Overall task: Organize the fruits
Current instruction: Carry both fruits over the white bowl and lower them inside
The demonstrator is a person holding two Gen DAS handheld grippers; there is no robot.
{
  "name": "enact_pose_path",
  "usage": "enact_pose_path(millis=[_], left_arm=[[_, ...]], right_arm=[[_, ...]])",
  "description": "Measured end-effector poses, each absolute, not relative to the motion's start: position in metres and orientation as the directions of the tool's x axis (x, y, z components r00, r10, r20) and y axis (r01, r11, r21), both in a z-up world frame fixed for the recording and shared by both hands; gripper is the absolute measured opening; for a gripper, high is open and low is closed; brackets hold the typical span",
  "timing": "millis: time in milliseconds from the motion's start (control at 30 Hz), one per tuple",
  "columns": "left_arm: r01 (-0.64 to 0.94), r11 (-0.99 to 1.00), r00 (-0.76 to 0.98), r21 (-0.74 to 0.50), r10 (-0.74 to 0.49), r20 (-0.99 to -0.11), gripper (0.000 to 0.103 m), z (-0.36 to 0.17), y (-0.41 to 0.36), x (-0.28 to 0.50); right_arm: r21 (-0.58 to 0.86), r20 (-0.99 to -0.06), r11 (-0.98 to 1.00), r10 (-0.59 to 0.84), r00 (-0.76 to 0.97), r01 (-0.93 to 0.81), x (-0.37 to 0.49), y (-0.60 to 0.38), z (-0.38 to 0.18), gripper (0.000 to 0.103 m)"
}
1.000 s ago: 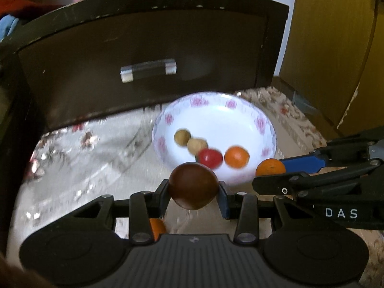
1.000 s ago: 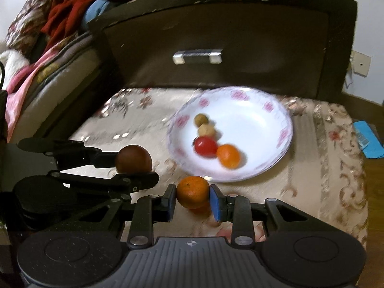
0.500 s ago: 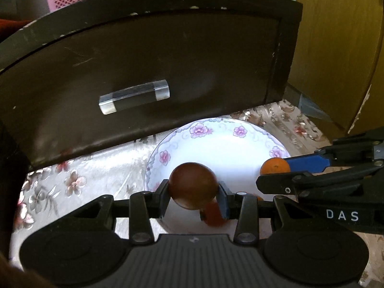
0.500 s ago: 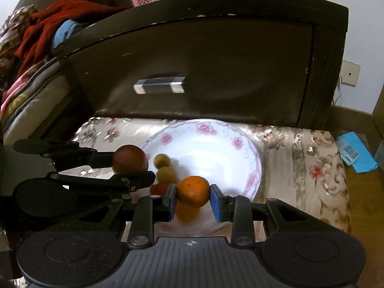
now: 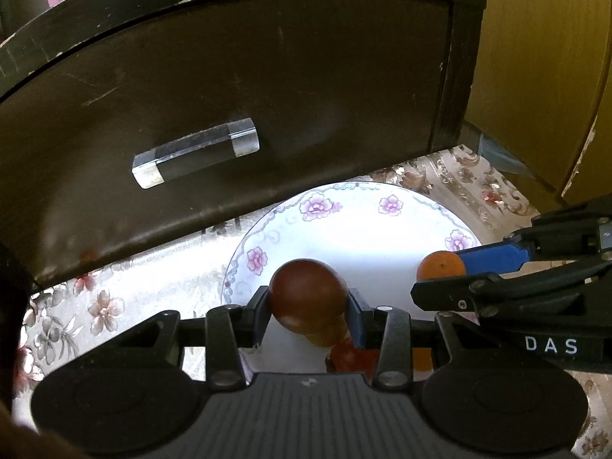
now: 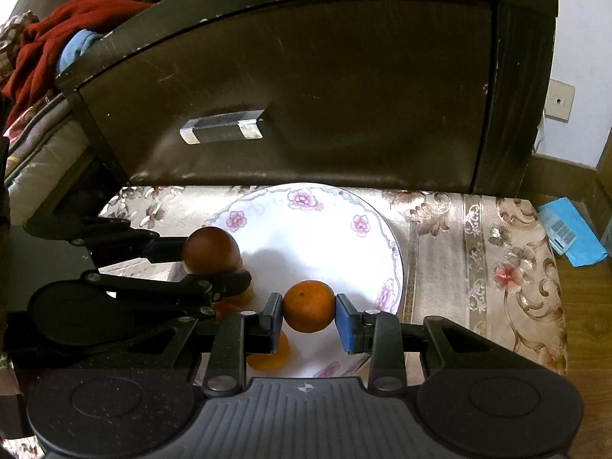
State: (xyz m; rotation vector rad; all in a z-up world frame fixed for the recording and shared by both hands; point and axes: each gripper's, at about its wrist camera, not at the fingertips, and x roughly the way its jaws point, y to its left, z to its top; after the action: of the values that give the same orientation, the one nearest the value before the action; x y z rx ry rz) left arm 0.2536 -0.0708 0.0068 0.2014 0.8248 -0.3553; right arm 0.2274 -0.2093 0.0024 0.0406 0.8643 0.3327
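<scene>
My left gripper (image 5: 308, 311) is shut on a dark brown round fruit (image 5: 308, 294) and holds it over the near left part of the white floral bowl (image 5: 382, 225). My right gripper (image 6: 309, 317) is shut on an orange tangerine (image 6: 309, 306) and holds it over the bowl (image 6: 325, 229). The tangerine also shows in the left wrist view (image 5: 440, 266), the brown fruit in the right wrist view (image 6: 210, 250). A red fruit (image 5: 350, 355), a second tangerine (image 6: 269, 355) and small tan fruits lie in the bowl, mostly hidden under the grippers.
The bowl sits on a floral cloth (image 6: 478, 237) covering a low surface. A dark drawer front (image 5: 229, 95) with a clear handle (image 5: 195, 157) stands right behind the bowl. A blue packet (image 6: 570, 233) lies on the floor at right. Clothes (image 6: 42, 42) pile at left.
Both grippers have moved forward over the bowl, toward the drawer front, each still holding its fruit. The fruits in the bowl now sit under the gripper bodies.
</scene>
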Motion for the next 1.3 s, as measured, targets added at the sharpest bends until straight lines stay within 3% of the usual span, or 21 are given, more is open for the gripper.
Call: enact_pose_path(millis=[767, 1300], left_arm=[[0.369, 0.929, 0.624, 0.032, -0.222, -0.749, 0.049, 0.0045, -0.0724, 0.2574], [0.362, 0.932, 0.639, 0.035, -0.22, -0.737, 0.05, 0.0093, -0.0721, 0.2535]], right_arm=[[0.173, -0.741, 0.951, 0.297, 0.602, -0.256, 0.2334, -0.2139, 0.0015, 0.028], [0.173, -0.732, 0.955, 0.289, 0.616, -0.243, 0.2337, -0.2178, 0.0066, 0.035]])
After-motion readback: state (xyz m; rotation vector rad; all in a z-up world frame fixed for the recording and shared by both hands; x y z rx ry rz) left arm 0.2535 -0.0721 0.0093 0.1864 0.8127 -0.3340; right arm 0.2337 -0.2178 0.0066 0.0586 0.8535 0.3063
